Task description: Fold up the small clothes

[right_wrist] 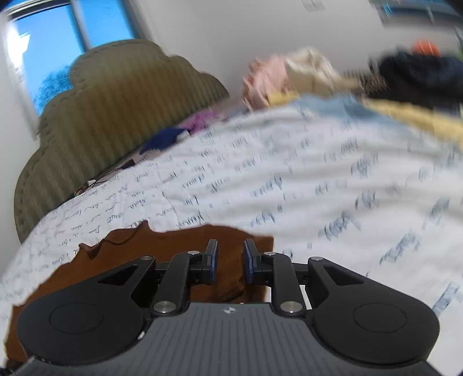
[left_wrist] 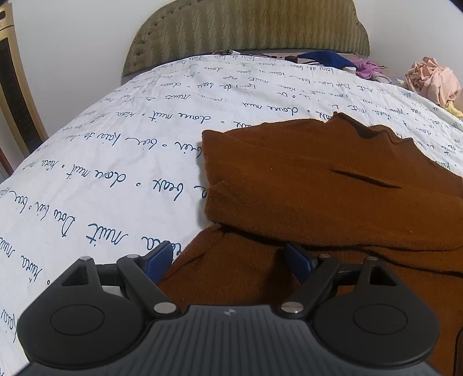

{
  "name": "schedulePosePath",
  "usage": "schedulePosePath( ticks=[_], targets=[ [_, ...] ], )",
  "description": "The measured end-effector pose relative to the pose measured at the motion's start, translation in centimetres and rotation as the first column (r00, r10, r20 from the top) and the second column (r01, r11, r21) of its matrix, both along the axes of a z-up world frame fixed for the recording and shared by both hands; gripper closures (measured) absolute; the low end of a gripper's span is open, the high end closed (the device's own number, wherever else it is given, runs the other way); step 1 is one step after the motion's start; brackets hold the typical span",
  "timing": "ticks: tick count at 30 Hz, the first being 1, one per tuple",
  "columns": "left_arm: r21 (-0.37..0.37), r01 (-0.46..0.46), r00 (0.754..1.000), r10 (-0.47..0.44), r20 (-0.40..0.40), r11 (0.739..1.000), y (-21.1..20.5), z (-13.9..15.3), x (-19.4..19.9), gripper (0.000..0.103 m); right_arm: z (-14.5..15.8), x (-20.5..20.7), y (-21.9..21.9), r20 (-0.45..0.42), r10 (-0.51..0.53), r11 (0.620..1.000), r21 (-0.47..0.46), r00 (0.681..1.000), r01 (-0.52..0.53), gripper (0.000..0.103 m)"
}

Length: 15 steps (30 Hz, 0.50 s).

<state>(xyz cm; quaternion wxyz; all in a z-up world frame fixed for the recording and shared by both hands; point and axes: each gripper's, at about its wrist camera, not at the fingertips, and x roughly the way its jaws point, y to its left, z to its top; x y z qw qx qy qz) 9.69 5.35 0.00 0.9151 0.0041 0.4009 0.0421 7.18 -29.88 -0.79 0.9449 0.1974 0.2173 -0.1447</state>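
1. The brown top (left_wrist: pixel 332 185) lies on the bed's white quilt (left_wrist: pixel 121 150), toward its right side in the left wrist view, with one part folded over onto the rest
2. The left gripper (left_wrist: pixel 231 254) hangs over the top's near edge, jaws spread wide, nothing between its pads
3. The right gripper (right_wrist: pixel 230 260) sits low above the top (right_wrist: pixel 185 240), jaws parted by a narrow gap; fabric shows through the gap, but the pads do not press on it
4. Beyond the top the quilt, printed with blue script, runs to a green headboard (left_wrist: pixel 246 26)
5. A pink heap (left_wrist: pixel 434 78), purple cloth (left_wrist: pixel 367 68) and a dark blue garment (left_wrist: pixel 324 57) lie along the far edge
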Motion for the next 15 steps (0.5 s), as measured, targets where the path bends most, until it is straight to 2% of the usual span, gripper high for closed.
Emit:
schedulePosePath(
  ticks=[1, 2, 4, 5, 6, 8, 10, 12, 14, 15],
  targets=[
    [-0.002, 0.0, 1.0, 0.0, -0.001, 1.0, 0.0, 0.0, 0.0, 0.018, 0.2, 0.0, 0.6, -0.002, 0.042, 0.999, -0.017, 0.999, -0.042, 0.072],
    [-0.004, 0.0, 1.0, 0.0, -0.001, 1.0, 0.0, 0.0, 0.0, 0.018, 0.2, 0.0, 1.0, -0.01, 0.093, 0.996, -0.015, 0.996, -0.093, 0.062],
    [-0.007, 0.0, 1.0, 0.0, -0.002, 1.0, 0.0, -0.1, -0.1, 0.018, -0.1, 0.3, 1.9, -0.039, 0.221, 0.975, 0.036, 0.974, -0.22, 0.048],
    [-0.007, -0.001, 1.0, 0.001, -0.004, 1.0, 0.0, -0.1, -0.1, 0.018, -0.5, 0.7, 2.3, -0.074, 0.273, 0.961, 0.069, 0.959, -0.269, 0.046],
    [-0.008, 0.0, 1.0, 0.0, -0.007, 1.0, 0.0, -0.1, -0.2, 0.018, -1.0, 1.1, 2.6, -0.113, 0.289, 0.956, 0.083, 0.951, -0.28, 0.046],
    [-0.01, 0.001, 1.0, -0.002, -0.008, 1.0, 0.1, -0.2, -0.3, 0.018, -1.4, 1.1, 3.1, -0.146, 0.264, 0.964, 0.05, 0.953, -0.259, 0.046],
    [-0.008, 0.004, 1.0, -0.005, -0.005, 1.0, 0.1, -0.1, -0.5, 0.018, -1.1, 0.8, 3.2, -0.137, 0.247, 0.969, 0.046, 0.959, -0.243, 0.044],
    [-0.008, 0.007, 1.0, -0.007, -0.005, 1.0, 0.2, -0.1, -0.6, 0.018, -0.4, 0.1, 3.2, -0.099, 0.265, 0.963, 0.073, 0.959, -0.258, 0.039],
    [-0.018, 0.005, 1.0, -0.005, -0.004, 1.0, 0.2, -0.1, -0.7, 0.018, 0.1, -0.5, 3.4, -0.077, 0.291, 0.955, 0.08, 0.954, -0.285, 0.03],
    [-0.024, 0.006, 1.0, -0.006, -0.004, 1.0, 0.3, -0.1, -0.8, 0.018, 0.3, -1.0, 3.8, -0.077, 0.297, 0.954, 0.067, 0.952, -0.293, 0.03]
  ],
)
